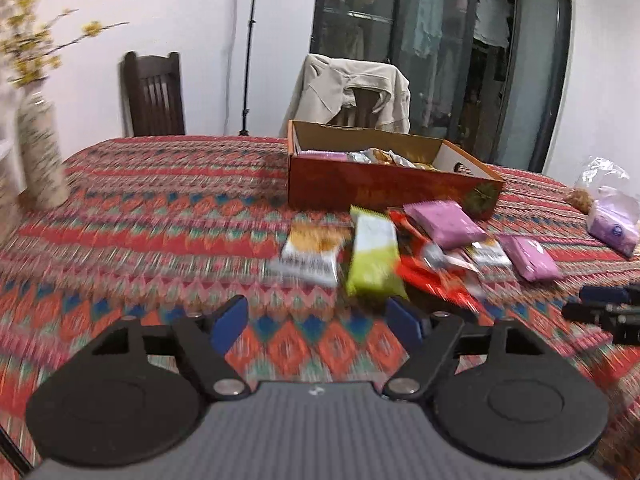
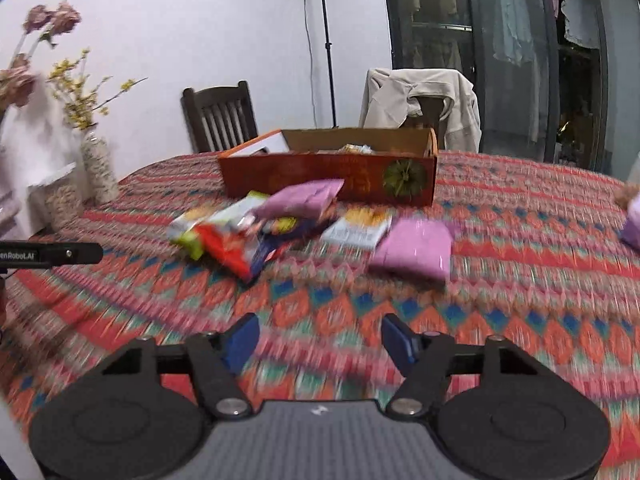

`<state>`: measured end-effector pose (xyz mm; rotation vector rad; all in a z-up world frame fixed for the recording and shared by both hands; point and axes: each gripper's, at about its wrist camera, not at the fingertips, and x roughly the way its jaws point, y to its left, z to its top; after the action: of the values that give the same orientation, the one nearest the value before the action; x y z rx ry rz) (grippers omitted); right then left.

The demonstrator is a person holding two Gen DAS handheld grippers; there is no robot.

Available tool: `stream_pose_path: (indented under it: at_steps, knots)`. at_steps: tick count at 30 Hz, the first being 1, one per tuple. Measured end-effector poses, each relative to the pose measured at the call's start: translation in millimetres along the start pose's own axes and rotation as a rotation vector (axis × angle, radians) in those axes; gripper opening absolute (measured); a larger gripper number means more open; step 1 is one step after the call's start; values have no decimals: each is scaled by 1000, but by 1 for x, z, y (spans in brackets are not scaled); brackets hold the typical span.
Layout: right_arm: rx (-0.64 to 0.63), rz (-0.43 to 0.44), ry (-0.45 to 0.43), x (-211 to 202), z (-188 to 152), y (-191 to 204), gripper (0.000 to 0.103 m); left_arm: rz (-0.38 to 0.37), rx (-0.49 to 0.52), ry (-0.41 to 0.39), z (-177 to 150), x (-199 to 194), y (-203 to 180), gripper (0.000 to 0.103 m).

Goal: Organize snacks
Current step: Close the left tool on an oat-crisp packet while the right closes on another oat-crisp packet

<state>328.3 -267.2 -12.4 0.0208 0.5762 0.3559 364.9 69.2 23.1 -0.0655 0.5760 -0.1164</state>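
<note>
Left gripper: the black two-finger left gripper [image 1: 316,322] with blue pads hovers low over the patterned cloth, fingers spread wide, nothing between them; it points toward the snack pile.
Right gripper: the black two-finger right gripper [image 2: 318,340] hangs above the cloth in the same way, jaws parted and empty, aimed at the snacks and the box beyond.
Other gripper seen: in the left view a dark part of the right tool [image 1: 612,312] shows at the right edge; in the right view a black bar of the left tool [image 2: 52,254] shows at the left edge.
Snacks: a loose heap of packets lies on the cloth just in front of the box: a lime-green and white wrapped bar [image 1: 374,254], a white and orange packet [image 1: 310,252], a red foil packet [image 1: 432,268], and two flat pink pouches [image 1: 444,224] [image 1: 528,258]. Motion blur hides the print.
Box: an open orange cardboard box [image 1: 380,186] sits on the table behind the heap, with several packets already inside.
Surface: a table under a red, orange, teal and blue zigzag-patterned tablecloth [image 1: 160,220].
Table edges: a speckled pale vase with yellow blossom twigs [image 1: 42,152] stands at the left; a clear plastic bag with a purple pack [image 1: 612,216] lies at the right.
Room: a dark wooden slatted chair [image 1: 154,94], a second chair draped with a beige jacket [image 1: 352,92], a black light stand [image 1: 249,48] against the white wall, and dark-framed glass doors [image 1: 460,52] with clothes hanging behind.
</note>
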Motion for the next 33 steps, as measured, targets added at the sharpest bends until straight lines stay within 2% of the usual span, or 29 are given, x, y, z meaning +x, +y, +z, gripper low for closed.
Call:
stream_pose_path:
  at_steps: [4, 10, 15, 18, 20, 23, 27, 28, 29, 30, 31, 32, 33]
  knots:
    - [22, -27, -10, 50, 41, -14, 50, -14, 35, 44, 29, 59, 9, 79]
    - [13, -53, 70, 127, 75, -24, 49, -51, 75, 96, 41, 116, 8, 78]
    - [16, -92, 115, 166, 81, -26, 50, -92, 35, 83, 38, 126, 17, 79]
    - [30, -99, 107, 176, 85, -28, 57, -73, 23, 100, 39, 124, 26, 79]
    - [54, -85, 100, 179, 88, -30, 58, -82, 6, 86, 36, 119, 34, 79]
    - [43, -73, 96, 185, 89, -28, 64, -104, -15, 112, 33, 122, 37, 80]
    - [-11, -92, 92, 189, 87, -19, 69, -76, 81, 98, 27, 122, 19, 79]
    - [-19, -91, 93, 190, 87, -19, 68, -67, 99, 95, 26, 121, 16, 77]
    - [-28, -91, 96, 189, 87, -19, 66, -66, 103, 92, 26, 120, 15, 70]
    - [-30, -90, 102, 188, 88, -20, 59, -63, 100, 90, 26, 120, 15, 61]
    - [-36, -99, 107, 186, 89, -22, 52, -54, 93, 85, 26, 120, 17, 57]
    - [-39, -118, 109, 183, 89, -25, 50, -47, 87, 83, 26, 119, 17, 52]
    - [-37, -147, 107, 179, 89, -29, 49, -44, 81, 81, 26, 119, 17, 52]
